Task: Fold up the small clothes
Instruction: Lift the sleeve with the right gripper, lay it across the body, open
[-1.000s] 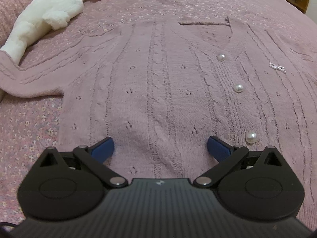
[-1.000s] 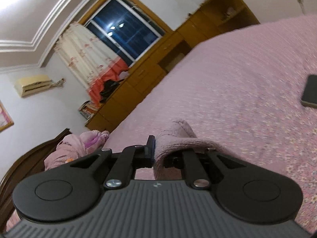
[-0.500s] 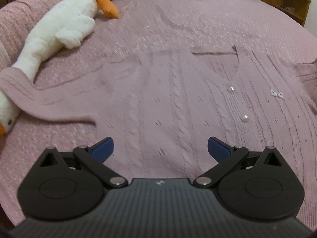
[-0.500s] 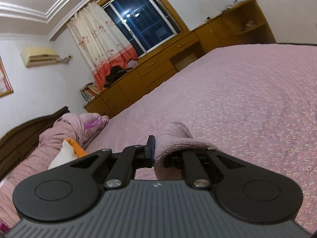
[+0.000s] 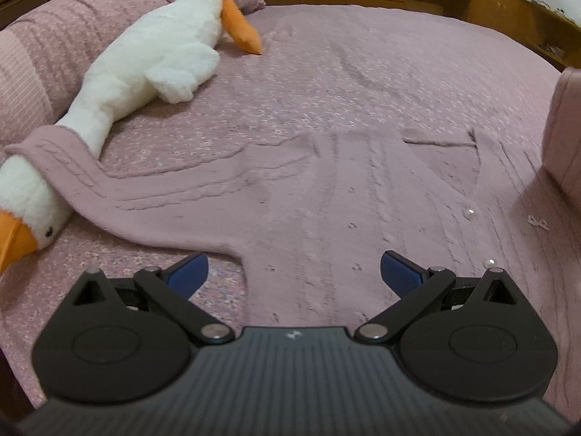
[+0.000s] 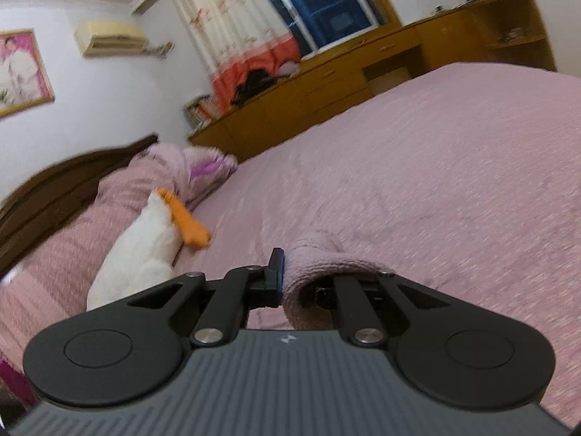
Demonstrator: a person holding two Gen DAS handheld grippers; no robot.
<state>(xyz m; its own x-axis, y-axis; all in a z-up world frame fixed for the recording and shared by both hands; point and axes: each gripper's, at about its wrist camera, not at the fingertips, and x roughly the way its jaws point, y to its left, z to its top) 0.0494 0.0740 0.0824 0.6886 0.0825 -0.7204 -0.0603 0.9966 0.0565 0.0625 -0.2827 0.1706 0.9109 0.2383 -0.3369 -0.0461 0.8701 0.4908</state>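
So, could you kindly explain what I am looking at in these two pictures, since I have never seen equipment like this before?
There is no robot here: a person holds a pair of tongs in each hand, and each carries a wide-angle camera looking forward along its two fingers. The black shape at the bottom of each picture is that tool.

The left-hand view looks down on a bed with a pink cover. A pink knitted cardigan with pearl buttons lies spread flat on it, one sleeve draped over a white plush goose. The left tongs stand open above the cardigan, holding nothing.

The right-hand view looks out across the room, toward wooden cabinets and a curtained window. The right tongs are shut on a fold of the pink cardigan, apparently its other sleeve, lifted off the bed.
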